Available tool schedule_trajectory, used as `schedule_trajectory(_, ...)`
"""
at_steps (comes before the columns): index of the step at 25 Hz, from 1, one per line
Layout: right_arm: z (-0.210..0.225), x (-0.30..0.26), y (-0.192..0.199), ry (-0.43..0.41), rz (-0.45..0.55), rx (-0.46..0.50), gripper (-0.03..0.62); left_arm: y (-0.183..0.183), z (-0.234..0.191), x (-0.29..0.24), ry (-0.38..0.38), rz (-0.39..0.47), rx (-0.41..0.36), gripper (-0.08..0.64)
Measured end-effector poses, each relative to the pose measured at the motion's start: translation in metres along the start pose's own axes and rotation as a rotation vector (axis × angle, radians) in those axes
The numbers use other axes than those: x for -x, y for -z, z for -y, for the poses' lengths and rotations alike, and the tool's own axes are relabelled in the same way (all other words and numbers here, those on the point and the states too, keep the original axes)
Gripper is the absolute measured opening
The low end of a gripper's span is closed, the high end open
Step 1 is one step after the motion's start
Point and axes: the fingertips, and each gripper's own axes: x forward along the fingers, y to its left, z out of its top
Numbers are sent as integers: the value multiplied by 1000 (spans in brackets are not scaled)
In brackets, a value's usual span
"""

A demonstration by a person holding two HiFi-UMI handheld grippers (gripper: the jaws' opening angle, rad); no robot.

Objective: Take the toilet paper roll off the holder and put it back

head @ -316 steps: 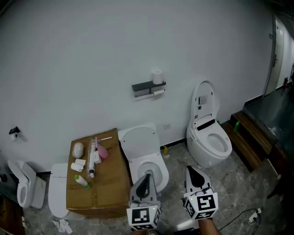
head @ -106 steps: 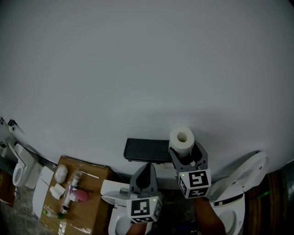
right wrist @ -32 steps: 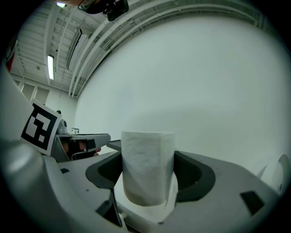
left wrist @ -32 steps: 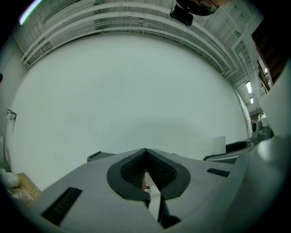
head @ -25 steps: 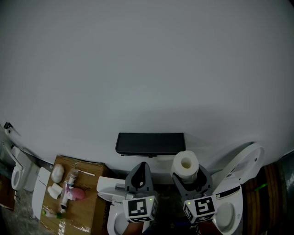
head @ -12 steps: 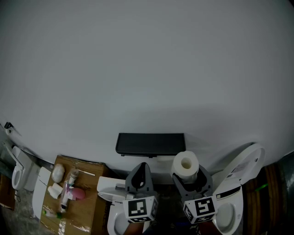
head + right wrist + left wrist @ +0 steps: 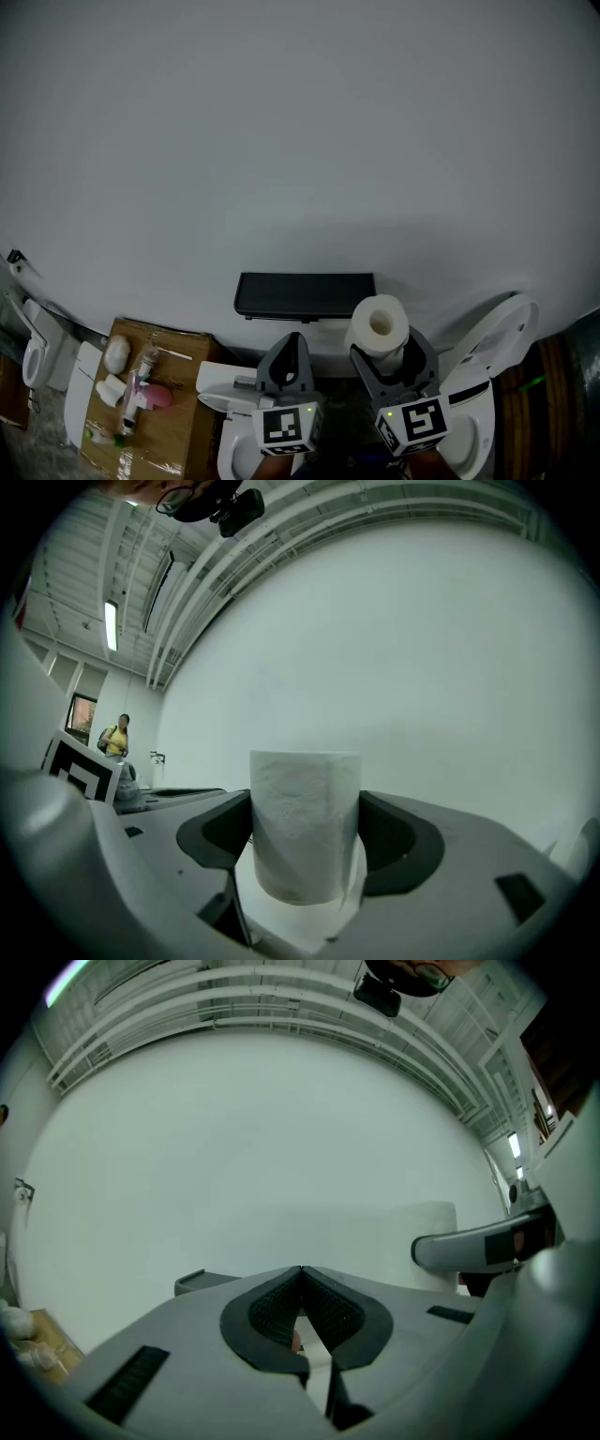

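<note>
A white toilet paper roll stands upright between the jaws of my right gripper, which is shut on it; the right gripper view shows the roll pinched on both sides. It hangs just below the right end of the dark wall holder, touching nothing else. My left gripper is shut with nothing in it, below the holder's middle, and its fingertips meet in the left gripper view. The roll shows to its right there.
A plain white wall fills the upper view. Below stand a toilet with raised lid, another toilet under the left gripper, and a cardboard box with bottles and small items at the lower left. A person stands far off.
Since 4.2 s ago the roll has come off the holder's top, held in my right gripper. In the last second it shifted slightly up and left towards the holder.
</note>
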Motion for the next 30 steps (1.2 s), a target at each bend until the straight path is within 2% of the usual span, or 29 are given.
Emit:
schedule_trajectory(13, -1, -17, -51, -16, 105, 42, 334, 3, -5, -2, -7, -18, -18, 12)
schedule_trajectory(17, -1, -25, -55, -10, 116, 44, 334, -4, -5, 1, -7, -4, 8, 12)
schedule_trajectory(30, 13, -63, -59, 16, 122, 31, 334, -5, -14, 2, -25, 0, 0, 12)
